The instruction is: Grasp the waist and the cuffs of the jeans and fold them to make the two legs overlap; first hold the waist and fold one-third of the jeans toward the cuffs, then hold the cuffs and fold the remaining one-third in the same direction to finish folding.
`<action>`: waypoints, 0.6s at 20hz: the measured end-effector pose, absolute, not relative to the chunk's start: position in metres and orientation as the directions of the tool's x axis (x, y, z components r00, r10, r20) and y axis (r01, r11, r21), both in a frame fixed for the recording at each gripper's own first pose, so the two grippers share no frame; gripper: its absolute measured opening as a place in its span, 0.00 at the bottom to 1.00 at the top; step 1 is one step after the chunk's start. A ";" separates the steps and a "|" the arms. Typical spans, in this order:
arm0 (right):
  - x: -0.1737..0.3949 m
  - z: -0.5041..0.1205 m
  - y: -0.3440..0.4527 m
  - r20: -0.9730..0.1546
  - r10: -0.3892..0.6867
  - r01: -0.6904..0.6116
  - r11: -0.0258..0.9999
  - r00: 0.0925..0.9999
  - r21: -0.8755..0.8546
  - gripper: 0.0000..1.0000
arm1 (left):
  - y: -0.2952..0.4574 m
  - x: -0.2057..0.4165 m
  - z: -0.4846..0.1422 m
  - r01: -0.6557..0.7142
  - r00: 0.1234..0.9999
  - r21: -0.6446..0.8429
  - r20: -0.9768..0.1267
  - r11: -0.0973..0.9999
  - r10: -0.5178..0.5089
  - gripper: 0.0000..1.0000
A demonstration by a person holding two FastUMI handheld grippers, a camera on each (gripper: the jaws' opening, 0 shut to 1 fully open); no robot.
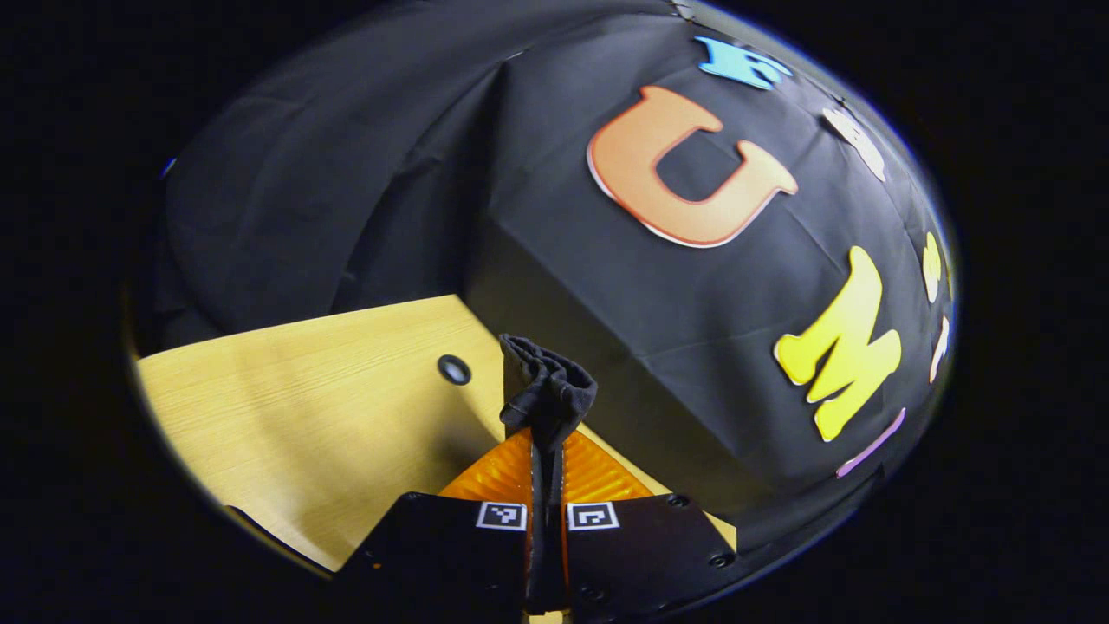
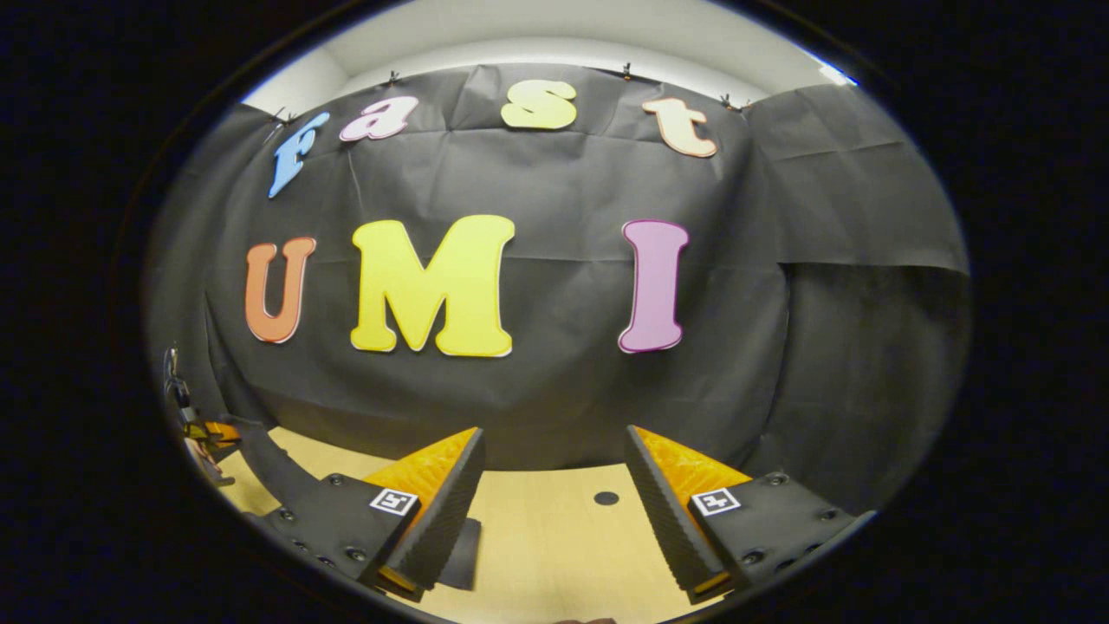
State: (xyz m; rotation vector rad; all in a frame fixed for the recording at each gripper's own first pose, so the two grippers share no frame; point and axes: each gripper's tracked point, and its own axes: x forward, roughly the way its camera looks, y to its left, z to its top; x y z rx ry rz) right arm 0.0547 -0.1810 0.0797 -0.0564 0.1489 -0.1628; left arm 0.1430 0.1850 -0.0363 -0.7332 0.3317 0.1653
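In the left gripper view, the left gripper (image 1: pixel 546 472) sits at bottom centre with its fingers pressed together on a bunched tuft of dark cloth, judged to be the jeans (image 1: pixel 548 390), which pokes up just above the fingertips; which part of the garment this is, waist or cuff, cannot be told. The table (image 1: pixel 303 416) spreads pale and wooden across the lower left, a small round hole (image 1: pixel 454 369) just left of the tuft, the black booth wall filling the rest. In the right gripper view, the right gripper (image 2: pixel 554 511) stands at bottom centre with its fingers well apart and nothing between them, the table showing bare in the gap and the same kind of hole (image 2: pixel 606 498) near the right finger. A further gripper shows small at the far left edge of that view, too blurred to read. Judged from this, one end of the jeans is lifted and the right hand has yet to take its share. To do the fold well, the right gripper should take the matching edge before the cloth travels, so both ends move level and the legs lie one upon the other without a twist.
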 end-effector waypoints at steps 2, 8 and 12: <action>0.049 0.083 -0.191 -0.142 -0.177 0.172 0.984 0.974 -0.048 0.99 | 0.157 0.153 -0.022 -0.204 0.946 -0.576 -0.325 0.792 0.007 0.04; 0.028 0.080 -0.217 -0.155 -0.226 0.228 0.974 0.962 -0.004 0.99 | 0.064 0.161 0.016 0.025 0.962 -0.353 -0.248 0.935 -0.119 0.03; 0.015 0.082 -0.231 -0.149 -0.259 0.261 0.965 0.954 -0.001 0.98 | 0.013 0.155 0.019 0.150 0.945 -0.250 -0.249 0.957 -0.213 0.03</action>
